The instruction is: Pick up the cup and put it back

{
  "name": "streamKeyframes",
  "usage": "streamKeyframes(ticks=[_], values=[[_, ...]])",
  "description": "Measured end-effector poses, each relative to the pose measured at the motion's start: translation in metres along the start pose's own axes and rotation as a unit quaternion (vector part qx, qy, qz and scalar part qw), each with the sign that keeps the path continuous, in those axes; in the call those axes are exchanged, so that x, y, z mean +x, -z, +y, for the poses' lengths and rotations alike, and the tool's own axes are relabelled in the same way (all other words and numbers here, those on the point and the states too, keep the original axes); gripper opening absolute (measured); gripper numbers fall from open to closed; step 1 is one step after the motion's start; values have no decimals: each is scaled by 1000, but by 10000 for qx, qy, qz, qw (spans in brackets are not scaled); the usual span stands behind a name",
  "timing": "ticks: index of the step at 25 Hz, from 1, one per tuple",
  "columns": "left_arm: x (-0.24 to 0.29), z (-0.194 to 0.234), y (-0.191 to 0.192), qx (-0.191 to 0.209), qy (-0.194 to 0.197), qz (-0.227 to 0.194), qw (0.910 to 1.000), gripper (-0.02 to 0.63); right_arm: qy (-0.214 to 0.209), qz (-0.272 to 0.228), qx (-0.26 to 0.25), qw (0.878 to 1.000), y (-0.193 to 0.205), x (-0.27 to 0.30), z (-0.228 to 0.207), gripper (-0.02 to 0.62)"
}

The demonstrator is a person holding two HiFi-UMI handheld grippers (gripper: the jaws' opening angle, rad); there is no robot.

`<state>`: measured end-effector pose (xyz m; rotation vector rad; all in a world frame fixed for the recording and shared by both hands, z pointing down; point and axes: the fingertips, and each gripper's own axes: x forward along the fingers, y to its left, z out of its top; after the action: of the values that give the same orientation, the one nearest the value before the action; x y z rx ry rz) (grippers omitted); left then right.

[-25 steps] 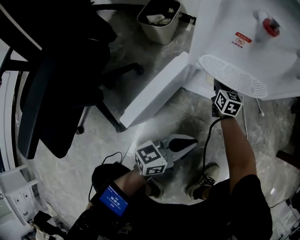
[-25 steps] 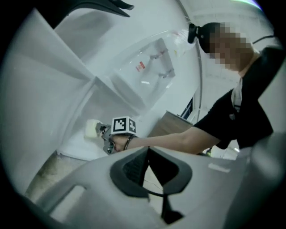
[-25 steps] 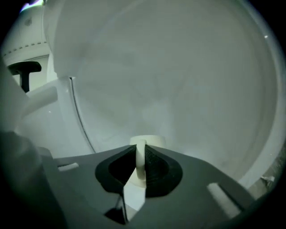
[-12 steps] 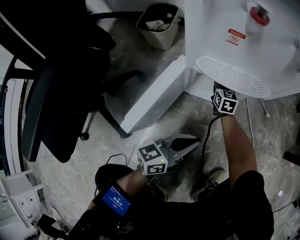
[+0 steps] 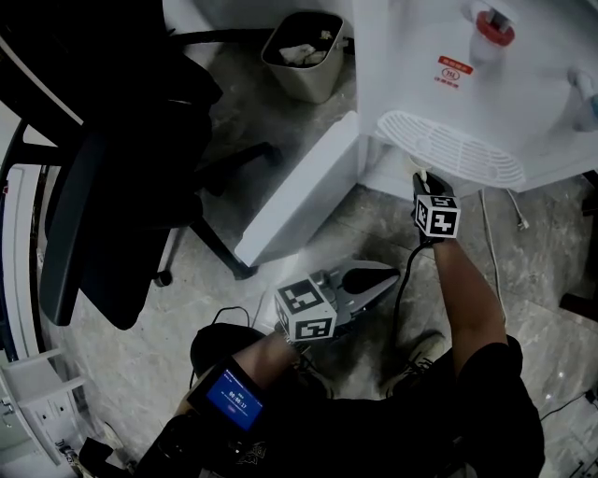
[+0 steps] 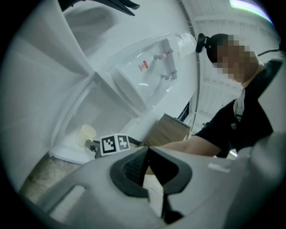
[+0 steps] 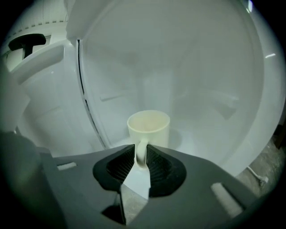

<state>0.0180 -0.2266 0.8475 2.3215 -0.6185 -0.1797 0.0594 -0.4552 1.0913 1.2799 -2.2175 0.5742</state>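
Cream cup (image 7: 149, 127), handle between just-parted jaws of right claw (image 7: 140, 157)

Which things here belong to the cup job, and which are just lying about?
Job: cup; right gripper, jaws just been opening, the cup's handle between them; open dispenser cupboard.
Lying about: left gripper, shut; office chair; waste bin.

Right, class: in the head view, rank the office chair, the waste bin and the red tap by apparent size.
1. office chair: largest by far.
2. waste bin.
3. red tap: smallest, even though probably nearer the camera.
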Motion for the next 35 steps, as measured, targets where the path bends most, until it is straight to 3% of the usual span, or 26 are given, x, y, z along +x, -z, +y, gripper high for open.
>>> streamKeyframes(ticks=[5, 10, 13, 15, 16, 18, 21, 24, 27, 32, 35], values=[[-1, -2, 3, 27, 16, 63, 10000, 5, -11, -182, 314, 9993, -7, -1, -3, 145], [-2, -2, 3, 57, 24, 89, 9999, 5, 342, -493, 704, 9957, -9, -18, -11, 227], [-4, 0, -6, -22, -90, -32, 10000, 5, 672, -578, 764, 9931, -8, -36, -14, 178], [-6, -5, -13, -116, -266, -192, 9994, 5, 650, -439, 847, 9933, -6, -63, -8, 141], [-7, -12, -12, -137, -380, -228, 9989, 5, 537, -286, 887, 9942, -4, -82, -1, 70], [-12, -28, -5, -218, -627, -184, 9976, 5, 159, 61, 1078, 9940, 0, -119, 21, 13], [-25, -46, -13, -302, -858, -277, 9955, 5, -389, 433, 1400, 9884, -5, -163, 56, 8], [-42, -66, -10, -486, -1348, -351, 9891, 5, -961, 899, 1515, 9797, -11, -220, 91, 8], [-69, -104, 4, -794, -1619, 23, 9836, 5, -1282, 1284, 1409, 9733, -26, -289, 117, 8], [-131, -203, 5, -1492, -1948, 613, 9675, 5, -1674, 1434, 929, 9710, -91, -418, 156, 8], [-155, -276, -26, -1748, -2063, 653, 9605, 5, -2075, 1442, 736, 9648, -149, -489, 178, 8]])
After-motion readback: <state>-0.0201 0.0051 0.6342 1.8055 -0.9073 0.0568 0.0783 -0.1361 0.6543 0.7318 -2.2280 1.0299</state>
